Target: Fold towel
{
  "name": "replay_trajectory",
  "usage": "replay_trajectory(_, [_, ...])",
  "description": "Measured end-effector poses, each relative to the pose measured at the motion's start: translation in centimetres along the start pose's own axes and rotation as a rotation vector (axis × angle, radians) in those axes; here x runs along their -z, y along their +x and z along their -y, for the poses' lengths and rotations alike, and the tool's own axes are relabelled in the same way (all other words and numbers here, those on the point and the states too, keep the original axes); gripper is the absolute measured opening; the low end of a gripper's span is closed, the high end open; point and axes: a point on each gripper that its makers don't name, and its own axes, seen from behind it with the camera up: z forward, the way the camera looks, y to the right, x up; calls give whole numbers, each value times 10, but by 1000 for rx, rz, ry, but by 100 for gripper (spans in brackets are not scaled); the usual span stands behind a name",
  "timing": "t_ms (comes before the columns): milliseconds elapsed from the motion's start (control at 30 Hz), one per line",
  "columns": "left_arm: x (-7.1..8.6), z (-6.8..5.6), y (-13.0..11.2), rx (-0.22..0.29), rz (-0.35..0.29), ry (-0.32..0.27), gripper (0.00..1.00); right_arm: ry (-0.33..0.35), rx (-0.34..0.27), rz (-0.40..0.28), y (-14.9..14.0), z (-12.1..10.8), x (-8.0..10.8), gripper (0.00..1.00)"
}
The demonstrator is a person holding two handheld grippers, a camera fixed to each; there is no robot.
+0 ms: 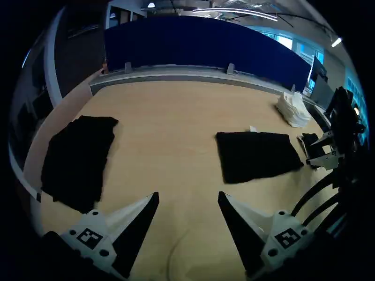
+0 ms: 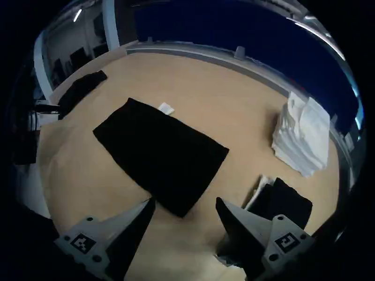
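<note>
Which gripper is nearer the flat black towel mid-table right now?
Right. The right gripper is open with the black towel's near corner just ahead, between its fingertips. The left gripper is open farther back, with the towel ahead and off to its right.

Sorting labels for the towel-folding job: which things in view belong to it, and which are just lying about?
Job in hand: black towel lying flat on the table; left gripper, open; right gripper, open.

Lying about: white towel stack; dark cloth off to the left; small black cloth by the right gripper; blue partition.
</note>
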Motion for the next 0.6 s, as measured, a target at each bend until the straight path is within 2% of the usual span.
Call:
replay_trajectory(167, [9,4,-9,1,-2,15,93,9,11,10,-2,1,-2,100])
replay_trajectory(367, [10,5,-2,1,-16,15,93,19,16,24,-6,1,-5,100])
replay_trajectory(500, [10,6,1,-5,-22,17,93,38,19,40,-13,4,-10,93])
replay_trajectory(600, [11,7,1,-4,-21,18,93,47,16,47,-16,5,-13,81])
